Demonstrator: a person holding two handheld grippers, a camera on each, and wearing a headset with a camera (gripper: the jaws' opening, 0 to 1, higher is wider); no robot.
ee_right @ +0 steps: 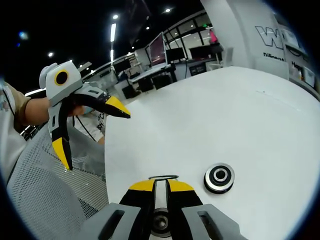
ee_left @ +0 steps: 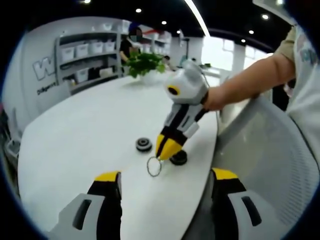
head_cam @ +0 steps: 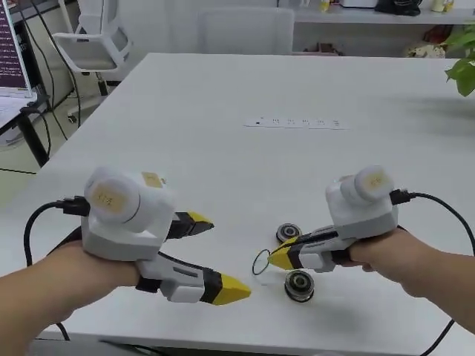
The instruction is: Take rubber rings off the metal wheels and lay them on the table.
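Note:
Two metal wheels lie near the table's front edge: one (head_cam: 289, 233) farther back, one (head_cam: 300, 285) nearer me. My right gripper (head_cam: 273, 259) is between them, shut on a thin rubber ring (head_cam: 260, 263) that hangs from its yellow tips just above the table. In the right gripper view the ring (ee_right: 162, 177) pokes past the closed tips (ee_right: 161, 186), with a wheel (ee_right: 219, 177) to the right and another (ee_right: 161, 220) beneath the jaws. My left gripper (head_cam: 219, 254) is open and holds nothing, left of the ring. The left gripper view shows the ring (ee_left: 154, 166) and both wheels (ee_left: 144, 144) (ee_left: 178, 158).
The white table (head_cam: 223, 133) stretches far back, with a flush power strip (head_cam: 297, 122) in its middle. Office chairs (head_cam: 100, 37) stand beyond the far edge, and a green plant (head_cam: 464, 67) is at the right. A white mesh chair (ee_left: 260, 150) sits by the near edge.

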